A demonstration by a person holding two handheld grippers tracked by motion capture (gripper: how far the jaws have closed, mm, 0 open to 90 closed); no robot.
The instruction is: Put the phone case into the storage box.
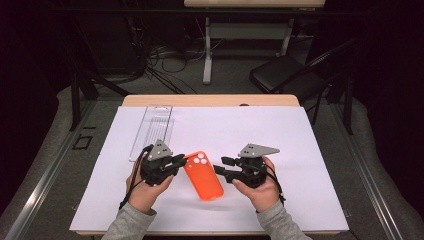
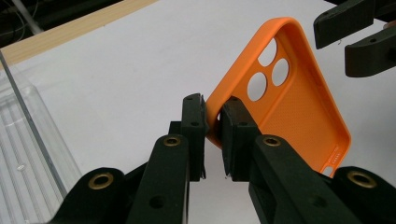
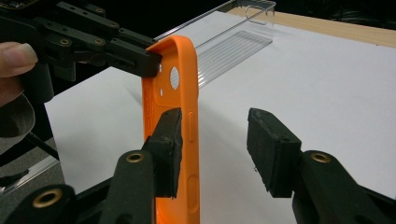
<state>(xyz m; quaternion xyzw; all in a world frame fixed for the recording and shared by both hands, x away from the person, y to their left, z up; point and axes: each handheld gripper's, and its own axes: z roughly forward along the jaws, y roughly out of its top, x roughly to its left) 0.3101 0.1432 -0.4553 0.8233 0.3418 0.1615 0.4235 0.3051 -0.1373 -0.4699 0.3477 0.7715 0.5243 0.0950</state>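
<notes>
On the white table sheet (image 1: 300, 150), the left gripper (image 2: 212, 133) pinches the orange phone case (image 2: 299, 102), hiding its corner; the right gripper (image 3: 212, 149) gapes.

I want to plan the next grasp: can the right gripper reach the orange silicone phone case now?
Probably yes. The right gripper is open beside the orange silicone phone case, with nothing between them; the left gripper pinches only its camera-end edge.

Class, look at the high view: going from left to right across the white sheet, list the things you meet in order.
Clear plastic tray → left gripper → orange phone case → right gripper.
</notes>
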